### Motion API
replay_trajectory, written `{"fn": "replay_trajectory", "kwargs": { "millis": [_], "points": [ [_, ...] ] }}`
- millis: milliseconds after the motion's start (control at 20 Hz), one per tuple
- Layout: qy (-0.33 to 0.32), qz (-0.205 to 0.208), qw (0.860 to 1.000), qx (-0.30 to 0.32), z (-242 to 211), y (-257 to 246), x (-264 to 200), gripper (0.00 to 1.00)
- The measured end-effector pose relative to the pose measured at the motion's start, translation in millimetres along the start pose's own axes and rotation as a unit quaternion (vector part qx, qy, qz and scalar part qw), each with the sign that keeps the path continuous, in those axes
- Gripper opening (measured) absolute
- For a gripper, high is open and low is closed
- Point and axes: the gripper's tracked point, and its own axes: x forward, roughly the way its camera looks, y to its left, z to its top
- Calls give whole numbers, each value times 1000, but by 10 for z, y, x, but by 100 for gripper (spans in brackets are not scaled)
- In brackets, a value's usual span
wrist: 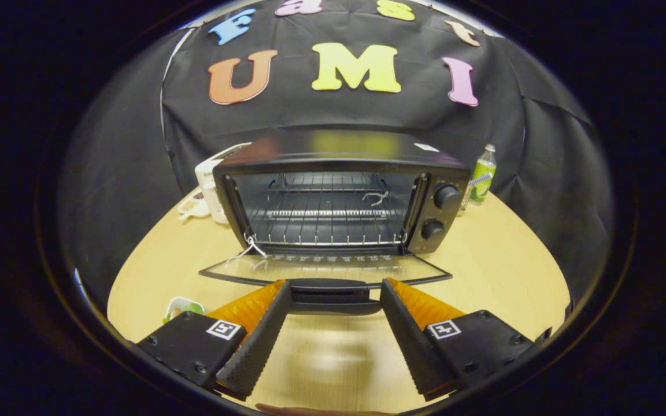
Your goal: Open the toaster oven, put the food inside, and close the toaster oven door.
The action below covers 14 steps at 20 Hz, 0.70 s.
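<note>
While a white appliance (pixel 208 184) sat at the toaster oven's (pixel 339 196) nine o'clock, the oven door (pixel 324 268) lay folded flat on the table (pixel 500 271). The gripper (pixel 335 290) gaped wide, holding nothing, fingertips flanking the door handle (pixel 333 296). A bottle (pixel 482 176) stood at the oven's three o'clock.

Black toaster oven (pixel 339 196) on table, door (pixel 324 270) folded down flat, rack empty.

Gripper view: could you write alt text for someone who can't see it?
A black toaster oven sits on a wooden table, its glass door folded down flat and the wire rack inside bare. The open gripper has its fingers either side of the door handle.
</note>
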Motion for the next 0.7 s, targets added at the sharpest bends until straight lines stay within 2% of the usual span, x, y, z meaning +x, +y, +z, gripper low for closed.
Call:
{"fn": "replay_trajectory", "kwargs": {
  "millis": [150,400,600,700],
  "points": [
    [48,3,999,10,-209,-29,103,100],
    [106,40,992,58,-334,-51,225,100],
    [116,127,980,96,-252,171,1,98],
    [116,160,976,95,-191,302,-122,97]
  ]
}}
